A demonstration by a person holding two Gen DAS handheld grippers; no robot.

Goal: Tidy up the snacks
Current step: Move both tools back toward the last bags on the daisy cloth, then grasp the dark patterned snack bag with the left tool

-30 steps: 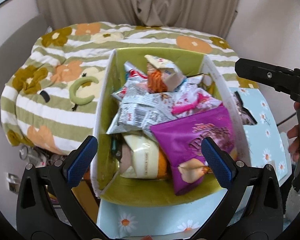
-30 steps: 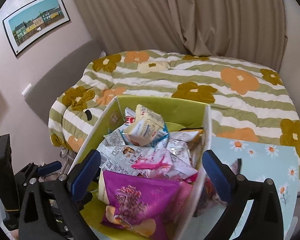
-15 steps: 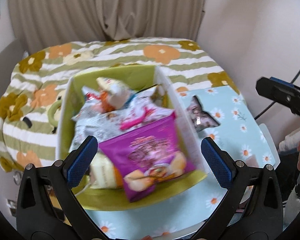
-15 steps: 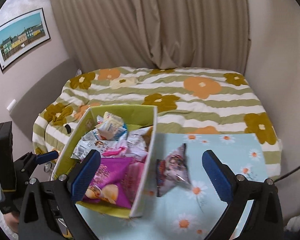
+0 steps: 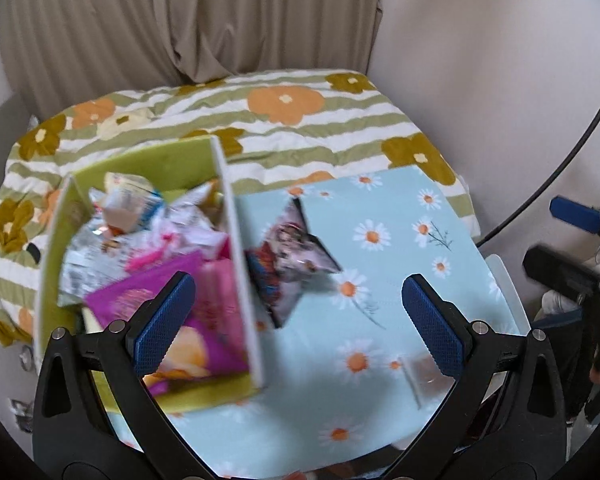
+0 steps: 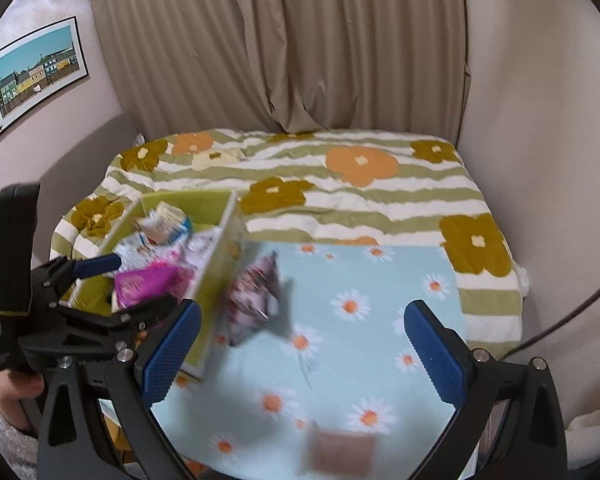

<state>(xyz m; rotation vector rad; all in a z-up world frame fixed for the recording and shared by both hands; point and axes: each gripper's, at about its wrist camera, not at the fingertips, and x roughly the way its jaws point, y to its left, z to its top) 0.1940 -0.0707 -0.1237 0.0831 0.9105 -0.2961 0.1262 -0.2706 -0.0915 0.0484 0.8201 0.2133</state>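
Nearest, left gripper [image 5: 298, 316]: blue pads spread wide, nothing between them, hovering over the daisy-print table [image 5: 388, 216] at the bin's right wall. Right gripper [image 6: 302, 350]: likewise gaping, empty, hanging above the same tabletop to the right of the bin.

Low on the table, nearer than the bin: a small flat brownish packet [image 6: 342, 450], too blurred to identify, possibly a thin sachet.

Lime-green bin [image 5: 242, 280] with white rim standing on the table's left part, heaped with snacks. Inside, at the near end: purple snack bag [image 5: 140, 300], flat atop the pile. Further in: pink-and-silver wrappers [image 5: 168, 244]. At the far end of the bin: white carton with blue trim [image 5: 130, 200], tilted on the heap.

Just right of the bin, outside it and touching its right wall: dark-edged printed snack pouch [image 5: 296, 256], propped up on the tabletop, leaning against the wall.

Beyond the bin and table: green-and-white striped quilt with orange and mustard flowers [image 6: 360, 168]. Behind that: beige curtain [image 6: 300, 48]. Left of the curtain, on the wall: framed picture of coloured houses [image 6: 36, 72].
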